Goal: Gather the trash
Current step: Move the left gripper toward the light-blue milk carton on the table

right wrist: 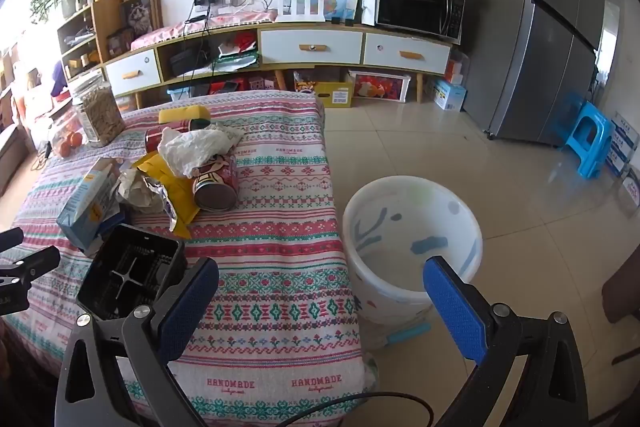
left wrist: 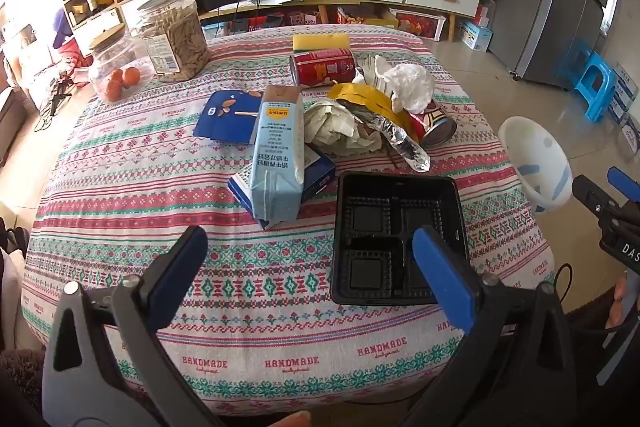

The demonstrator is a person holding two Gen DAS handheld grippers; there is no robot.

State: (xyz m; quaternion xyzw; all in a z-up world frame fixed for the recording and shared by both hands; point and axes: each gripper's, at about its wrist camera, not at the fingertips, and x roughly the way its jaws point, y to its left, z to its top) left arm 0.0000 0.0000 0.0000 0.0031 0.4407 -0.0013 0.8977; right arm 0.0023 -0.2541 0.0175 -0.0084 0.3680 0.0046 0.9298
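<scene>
Trash lies on the patterned tablecloth (left wrist: 248, 307): a black plastic tray (left wrist: 400, 239) (right wrist: 132, 271), a pale blue carton (left wrist: 278, 155) (right wrist: 86, 201), a blue box (left wrist: 226, 115), crumpled paper (left wrist: 336, 125), a foil wrapper (left wrist: 404, 143), white crumpled plastic (left wrist: 412, 83) (right wrist: 196, 147) and two red cans (left wrist: 322, 67) (right wrist: 216, 183). My left gripper (left wrist: 310, 263) stands open over the table's near part, its right finger above the tray. My right gripper (right wrist: 320, 291) is open, spanning the table's corner and the white bin (right wrist: 412, 239) (left wrist: 536, 163) on the floor.
Two clear jars (left wrist: 172, 35) and a yellow sponge (left wrist: 320, 41) stand at the table's far side. A long sideboard (right wrist: 312, 47) with a microwave (right wrist: 416, 9), a grey fridge (right wrist: 552, 39) and a blue stool (right wrist: 592, 139) lie beyond on the tiled floor.
</scene>
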